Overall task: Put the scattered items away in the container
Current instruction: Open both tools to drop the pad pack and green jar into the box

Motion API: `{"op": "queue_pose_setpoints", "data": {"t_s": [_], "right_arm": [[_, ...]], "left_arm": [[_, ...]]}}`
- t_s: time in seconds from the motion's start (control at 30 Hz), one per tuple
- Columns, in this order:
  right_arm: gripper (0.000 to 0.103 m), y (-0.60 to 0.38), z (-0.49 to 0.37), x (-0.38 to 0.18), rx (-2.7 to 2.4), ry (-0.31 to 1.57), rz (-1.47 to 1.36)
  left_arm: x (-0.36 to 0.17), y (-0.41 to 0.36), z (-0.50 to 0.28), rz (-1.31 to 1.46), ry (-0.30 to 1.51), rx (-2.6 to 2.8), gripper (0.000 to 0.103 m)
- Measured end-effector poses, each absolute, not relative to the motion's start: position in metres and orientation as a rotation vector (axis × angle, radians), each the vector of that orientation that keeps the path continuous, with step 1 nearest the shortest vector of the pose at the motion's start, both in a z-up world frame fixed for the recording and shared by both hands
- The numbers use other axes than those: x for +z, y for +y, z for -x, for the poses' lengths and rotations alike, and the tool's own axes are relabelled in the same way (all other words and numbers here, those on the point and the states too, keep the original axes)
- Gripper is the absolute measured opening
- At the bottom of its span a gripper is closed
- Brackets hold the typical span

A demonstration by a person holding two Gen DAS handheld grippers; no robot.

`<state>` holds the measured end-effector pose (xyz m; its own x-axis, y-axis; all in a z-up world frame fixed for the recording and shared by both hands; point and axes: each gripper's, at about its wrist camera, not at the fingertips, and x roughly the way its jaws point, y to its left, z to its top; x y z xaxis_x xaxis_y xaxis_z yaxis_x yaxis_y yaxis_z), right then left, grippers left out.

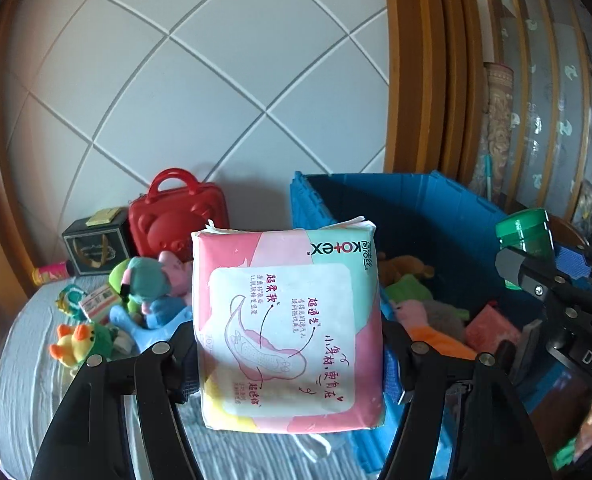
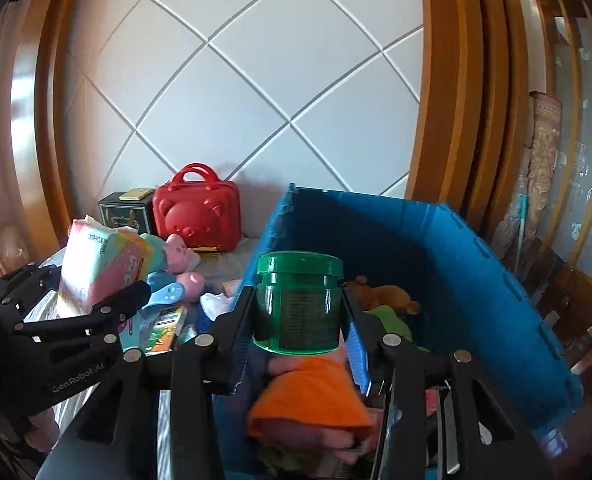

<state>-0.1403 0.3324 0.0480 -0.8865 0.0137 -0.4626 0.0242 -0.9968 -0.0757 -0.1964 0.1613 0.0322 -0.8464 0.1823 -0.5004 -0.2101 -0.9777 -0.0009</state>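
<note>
While the left gripper (image 1: 288,344) clamps a pink pad pack (image 1: 288,328) upright between its fingers, the blue crate (image 1: 435,208) stands just right of it and toys (image 1: 144,292) lie scattered far left on the bed. From the right wrist, the right gripper (image 2: 297,308) is clamped on a green jar (image 2: 299,300), held over the crate's near left wall, above an orange cloth (image 2: 311,396) inside.

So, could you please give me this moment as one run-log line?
left gripper: shut on pad pack | right gripper: shut on green jar | both near blue bin | bin holds soft toys
</note>
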Motion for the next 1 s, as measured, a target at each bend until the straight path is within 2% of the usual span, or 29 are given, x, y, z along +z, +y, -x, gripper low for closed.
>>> {"op": "queue_pose_setpoints", "data": {"t_s": [0.13,0.43,0.7,0.77,0.83,0.97,1.0], "right_arm": [[0.041,0.410,0.131,0.047,-3.070,0.119,-0.781],[0.041,0.511,0.123,0.017,-3.054,0.038,-0.891],[0.041,0.534,0.126,0.004,-3.007,0.019,-0.914],[0.041,0.533,0.127,0.003,-2.998,0.027,-0.918],[0.041,0.531,0.129,0.002,-2.992,0.031,-0.919],[0.041,0.529,0.132,0.003,-2.986,0.024,-0.917],[0.047,0.529,0.132,0.003,-2.986,0.021,-0.915]], "left_arm": [[0.043,0.237,0.188,0.738,0.088,2.814,0.068],[0.012,0.352,0.181,0.877,0.184,2.743,0.068],[-0.006,0.375,0.181,0.948,0.193,2.749,0.069],[-0.006,0.378,0.178,0.939,0.195,2.744,0.072],[-0.006,0.379,0.176,0.926,0.205,2.749,0.086],[-0.007,0.379,0.175,0.922,0.218,2.761,0.087],[-0.008,0.379,0.176,0.928,0.217,2.763,0.087]]}}
